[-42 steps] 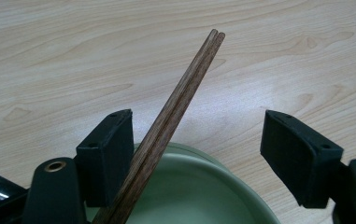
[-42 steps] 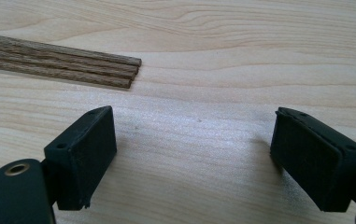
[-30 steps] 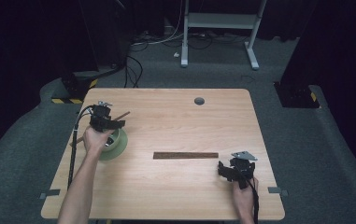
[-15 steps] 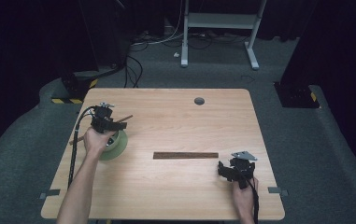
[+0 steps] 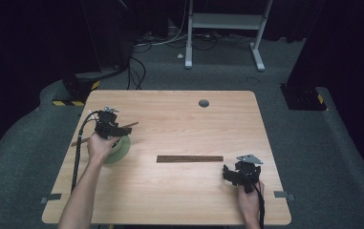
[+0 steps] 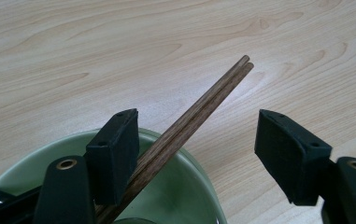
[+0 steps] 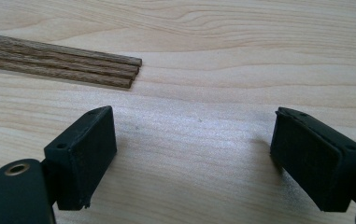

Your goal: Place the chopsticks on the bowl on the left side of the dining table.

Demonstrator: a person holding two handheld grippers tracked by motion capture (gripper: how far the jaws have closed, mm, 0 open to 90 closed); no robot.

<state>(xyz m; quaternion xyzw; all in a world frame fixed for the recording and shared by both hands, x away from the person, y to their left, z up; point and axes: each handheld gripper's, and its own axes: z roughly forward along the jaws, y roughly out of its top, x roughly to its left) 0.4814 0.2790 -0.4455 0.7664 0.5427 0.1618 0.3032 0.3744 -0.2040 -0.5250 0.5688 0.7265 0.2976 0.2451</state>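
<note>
Green bowl (image 6: 175, 196) cropped, chopsticks (image 6: 199, 112) partly hidden

Left hand-held gripper (image 5: 112, 128) over green bowl (image 5: 120, 149), chopsticks (image 5: 189, 159) mid-table (image 5: 179, 119)

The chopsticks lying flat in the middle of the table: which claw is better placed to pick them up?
The right claw. It is open, empty and just short of the near end of the flat chopsticks. The left claw is over the green bowl, beside another pair.
</note>
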